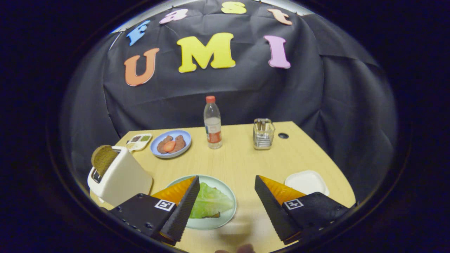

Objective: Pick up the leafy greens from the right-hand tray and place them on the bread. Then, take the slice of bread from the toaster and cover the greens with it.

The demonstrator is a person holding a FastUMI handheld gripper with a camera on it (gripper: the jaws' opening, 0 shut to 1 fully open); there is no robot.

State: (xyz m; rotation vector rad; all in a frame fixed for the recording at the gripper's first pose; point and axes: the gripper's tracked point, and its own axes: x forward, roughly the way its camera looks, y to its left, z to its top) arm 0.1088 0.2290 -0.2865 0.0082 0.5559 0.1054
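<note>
two fingers (197, 191) of the gripper (226, 196) stand wide apart, holding nothing, above the wooden counter (246, 158). the leafy greens (209, 202) lie on a slice of bread (212, 215) on the pale green plate (225, 188), partly behind the left finger. a brown bread slice (103, 159) stands in the white toaster (123, 179) left of the plate. the white tray (306, 182) sits beyond the right finger. farther back are a water bottle (212, 123), a blue plate (171, 143) and a wire holder (263, 134).

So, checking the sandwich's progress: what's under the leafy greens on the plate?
A sliver of brown bread peeks from beneath the leafy greens on the pale green plate; the rest is covered. The open fingers hold nothing.
</note>
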